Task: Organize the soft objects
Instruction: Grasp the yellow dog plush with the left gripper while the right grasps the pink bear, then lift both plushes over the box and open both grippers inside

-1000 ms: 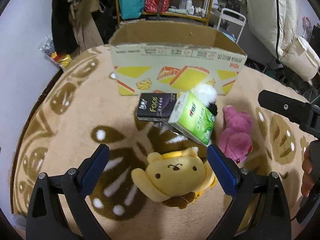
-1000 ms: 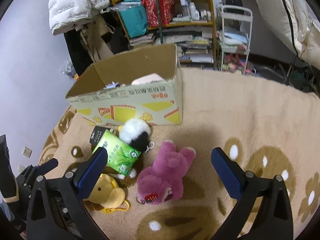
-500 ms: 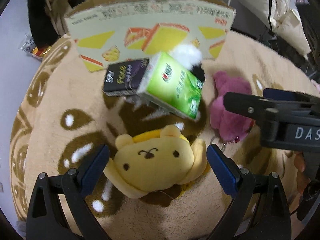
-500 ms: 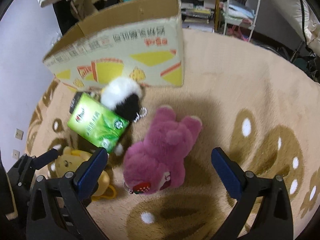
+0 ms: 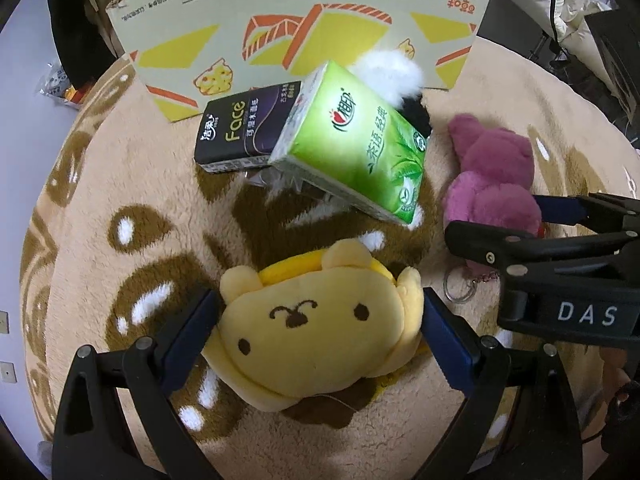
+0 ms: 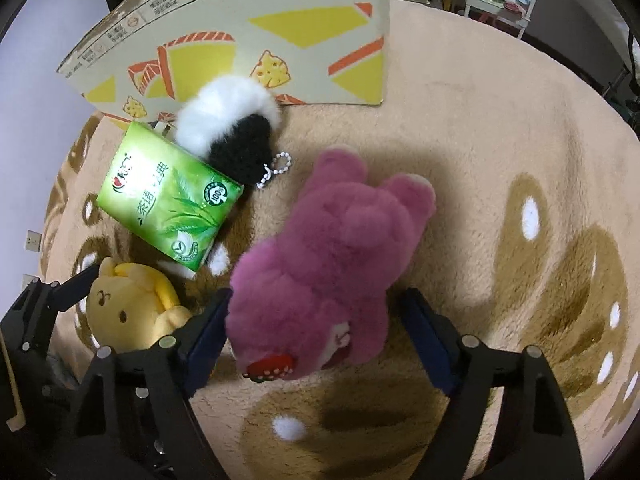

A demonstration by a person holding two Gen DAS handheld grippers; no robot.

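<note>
A yellow dog plush [image 5: 320, 328] lies on the rug between the blue pads of my left gripper [image 5: 320, 320], which is open and straddles it; it also shows in the right wrist view [image 6: 132, 304]. A purple bear plush [image 6: 328, 264] lies between the pads of my open right gripper [image 6: 320, 324]; the left pad touches it, the right pad stands apart. The bear shows in the left wrist view [image 5: 492, 176] too. A green tissue pack [image 5: 356, 144], a black tissue pack [image 5: 244, 132] and a white-and-black fluffy keychain [image 6: 232, 128] lie before the cardboard box [image 5: 304, 12].
The box [image 6: 248, 32] stands at the far edge of the beige patterned rug [image 6: 500, 160]. The right gripper body [image 5: 560, 280] sits close to the right of my left gripper. Clothes, shelves and cushions crowd the background.
Both grippers have come down and forward: the left now straddles the yellow plush, the right the purple bear. The jaws stay open. Nothing on the rug has moved.
</note>
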